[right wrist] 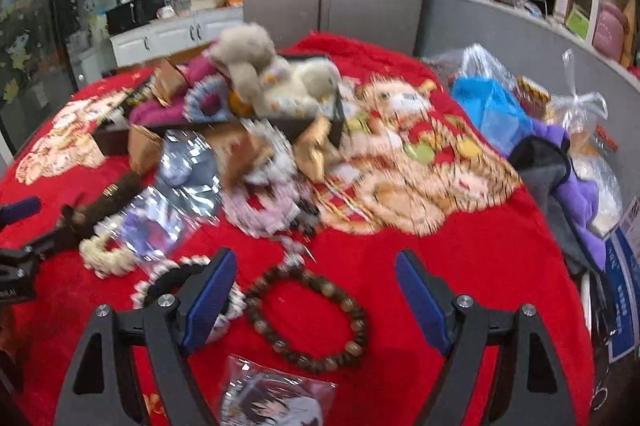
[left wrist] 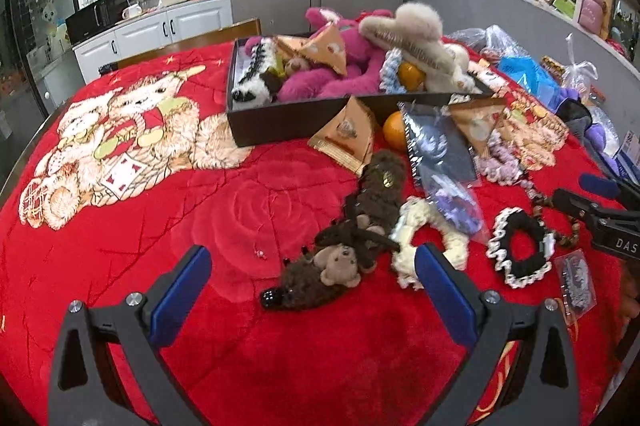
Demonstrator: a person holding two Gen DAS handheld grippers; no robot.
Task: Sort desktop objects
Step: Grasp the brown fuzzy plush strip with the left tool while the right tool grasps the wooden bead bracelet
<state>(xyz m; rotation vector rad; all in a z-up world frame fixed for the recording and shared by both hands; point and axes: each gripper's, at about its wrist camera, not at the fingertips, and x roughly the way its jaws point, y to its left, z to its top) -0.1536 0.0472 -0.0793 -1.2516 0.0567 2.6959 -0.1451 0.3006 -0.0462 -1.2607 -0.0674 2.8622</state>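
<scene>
My left gripper (left wrist: 312, 262) is open just above the red blanket, with a brown fuzzy hair clip carrying a small bear (left wrist: 340, 258) lying between its fingers. Beside it lie a cream scrunchie (left wrist: 428, 226) and a black scrunchie with white trim (left wrist: 520, 250). A dark box (left wrist: 280, 122) behind holds plush toys and clips. My right gripper (right wrist: 312, 290) is open over a brown bead bracelet (right wrist: 308, 318), which lies flat between its fingers. The right gripper (left wrist: 600, 214) also shows at the right edge of the left wrist view.
Tan triangular packets (left wrist: 348, 138), an orange (left wrist: 394, 134) and shiny foil bags (left wrist: 436, 150) lie in front of the box. Plastic bags (right wrist: 492, 106) and purple cloth (right wrist: 576, 194) pile up at the right table edge. A small card packet (right wrist: 276, 398) lies near the right gripper.
</scene>
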